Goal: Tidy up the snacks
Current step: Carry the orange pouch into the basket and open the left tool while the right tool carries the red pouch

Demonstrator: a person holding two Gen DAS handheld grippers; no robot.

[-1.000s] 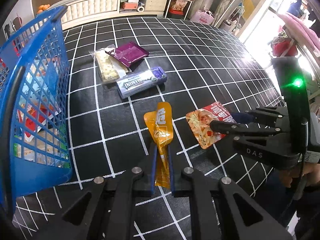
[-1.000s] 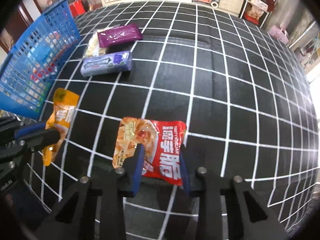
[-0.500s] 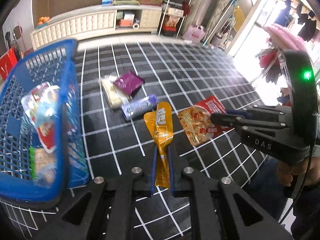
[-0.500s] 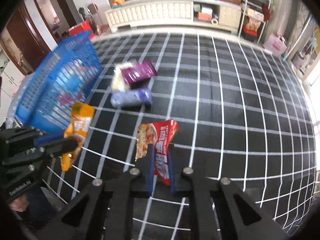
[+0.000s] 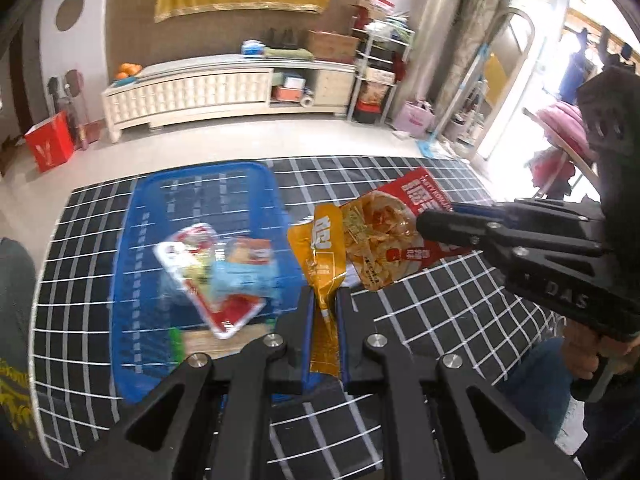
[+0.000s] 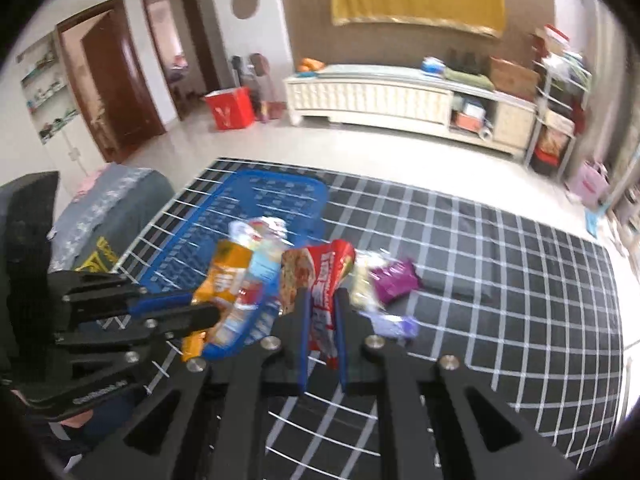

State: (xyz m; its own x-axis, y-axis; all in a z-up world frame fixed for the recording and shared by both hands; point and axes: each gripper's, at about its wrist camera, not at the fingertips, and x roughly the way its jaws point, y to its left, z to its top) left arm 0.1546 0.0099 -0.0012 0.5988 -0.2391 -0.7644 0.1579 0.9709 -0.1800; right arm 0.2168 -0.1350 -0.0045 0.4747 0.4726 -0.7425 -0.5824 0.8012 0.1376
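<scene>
Left wrist view: left gripper pinches the limp orange pouch by its edge; right gripper clamps the light, crinkly red packet.

We could not read the packets inside the blue basket: motion blur smeared their wrappers into red, white and pale blue patches. The lower end of the orange pouch was hidden between the left gripper pads. In the right wrist view, the red packet was crumpled and blurred, its print unreadable, its bottom edge covered by the right gripper. Beside it the purple packet and its pale neighbours were smeared, so we could not tell whether they touched. The person's hand was mostly covered by the gripper handle.
</scene>
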